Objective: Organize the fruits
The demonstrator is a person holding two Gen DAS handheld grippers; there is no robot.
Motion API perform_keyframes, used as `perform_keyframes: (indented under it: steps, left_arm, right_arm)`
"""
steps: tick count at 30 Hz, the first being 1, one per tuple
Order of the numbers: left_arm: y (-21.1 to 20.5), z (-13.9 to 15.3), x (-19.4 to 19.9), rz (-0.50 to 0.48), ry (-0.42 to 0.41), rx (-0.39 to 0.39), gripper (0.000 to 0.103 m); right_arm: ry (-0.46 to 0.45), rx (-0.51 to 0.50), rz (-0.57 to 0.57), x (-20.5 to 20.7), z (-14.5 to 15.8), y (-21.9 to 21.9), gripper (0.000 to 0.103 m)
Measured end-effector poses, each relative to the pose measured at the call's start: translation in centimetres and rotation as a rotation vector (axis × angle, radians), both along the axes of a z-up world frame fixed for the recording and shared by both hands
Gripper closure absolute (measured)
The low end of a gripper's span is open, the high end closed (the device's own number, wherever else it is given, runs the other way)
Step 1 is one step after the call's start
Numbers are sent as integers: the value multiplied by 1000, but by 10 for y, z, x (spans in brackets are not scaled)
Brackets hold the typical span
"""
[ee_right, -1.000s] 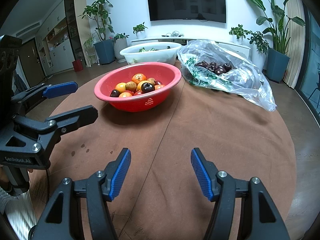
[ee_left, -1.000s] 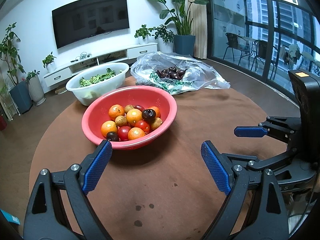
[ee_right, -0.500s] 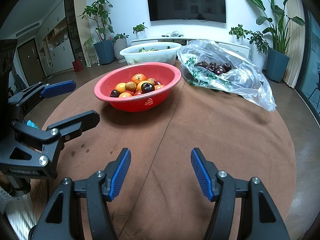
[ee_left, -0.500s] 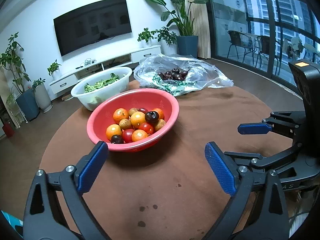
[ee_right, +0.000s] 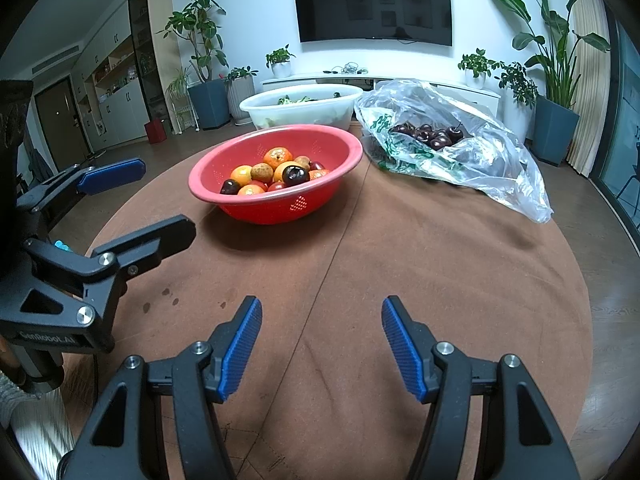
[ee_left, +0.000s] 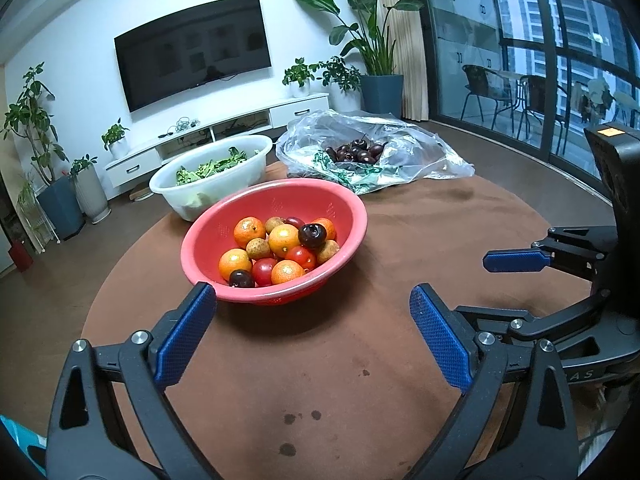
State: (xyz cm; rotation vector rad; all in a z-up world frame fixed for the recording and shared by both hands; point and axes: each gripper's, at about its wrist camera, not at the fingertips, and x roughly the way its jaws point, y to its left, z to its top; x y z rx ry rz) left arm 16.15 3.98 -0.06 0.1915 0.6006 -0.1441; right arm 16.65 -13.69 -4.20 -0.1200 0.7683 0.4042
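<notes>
Left wrist: left gripper (ee_left: 312,336) jaws wide, empty — red bowl (ee_left: 340,204) of mixed fruit straight ahead, just beyond tips, on worktop (ee_left: 420,240).
Right wrist: right gripper (ee_right: 322,344) jaws part-open, empty — bowl farther, ahead-left. Left hand nearer.

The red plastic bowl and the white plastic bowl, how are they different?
The red plastic bowl has little holes and holds mixed fruits; the white plastic bowl looks solid-walled and holds green leaves. The red bowl sits nearer the grippers, the white bowl behind it. Both stand upright on the brown table.
</notes>
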Motion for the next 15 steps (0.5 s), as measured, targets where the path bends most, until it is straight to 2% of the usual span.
perform_keyframes:
  steps: [15]
  left_arm:
    - [-2, -5, 1, 4, 3, 24, 5]
  right_arm:
    - [2, -2, 1, 0, -1, 0, 37]
